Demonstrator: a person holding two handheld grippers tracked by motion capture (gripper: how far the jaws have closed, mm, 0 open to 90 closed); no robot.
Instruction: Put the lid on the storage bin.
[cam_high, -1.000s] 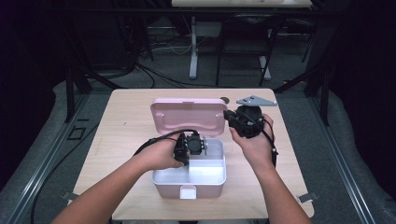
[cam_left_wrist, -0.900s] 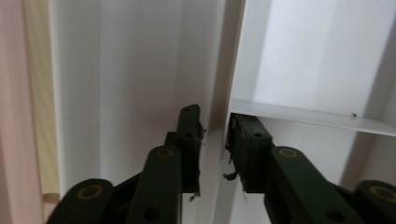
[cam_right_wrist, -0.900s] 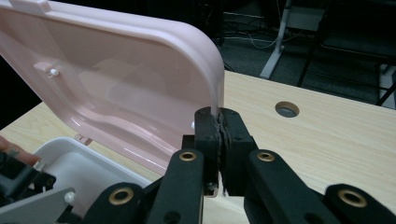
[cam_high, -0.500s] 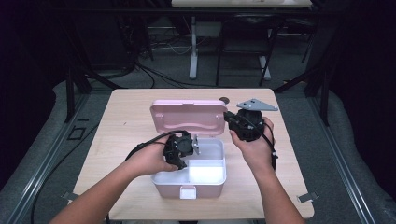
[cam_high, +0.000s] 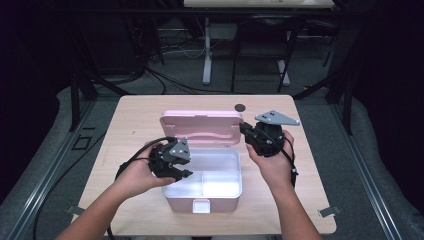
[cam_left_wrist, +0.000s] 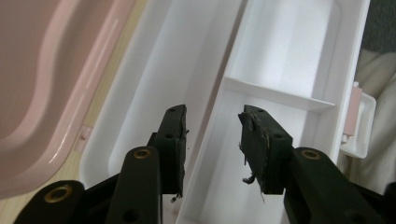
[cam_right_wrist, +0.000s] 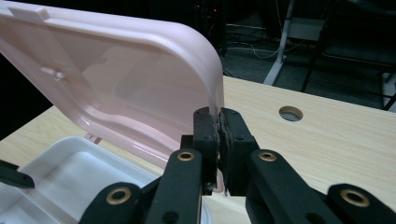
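Observation:
A pink box (cam_high: 220, 202) with a white divided tray (cam_high: 220, 165) stands in the middle of the table, and its lid (cam_high: 200, 127) is raised upright at the back. My right gripper (cam_high: 245, 129) is shut on the lid's right edge (cam_right_wrist: 212, 79), with the rim pinched between the pads of the right gripper (cam_right_wrist: 219, 114). My left gripper (cam_high: 184, 174) hovers over the tray's left end. In the left gripper view the left gripper (cam_left_wrist: 212, 116) has its jaws apart above the tray's divider wall (cam_left_wrist: 275, 93). They have just been opening, and nothing is between them.
The wooden table (cam_high: 125, 125) has a round cable hole (cam_high: 240, 107) behind the lid. The box's front latch (cam_high: 201, 205) faces the near edge. A black cable (cam_high: 132, 162) loops from the left gripper. Dark desk legs and cables stand beyond the table.
My left gripper has drawn left and slightly up from the middle of the tray, and its jaws have spread wider. The right gripper has stayed clamped on the lid.

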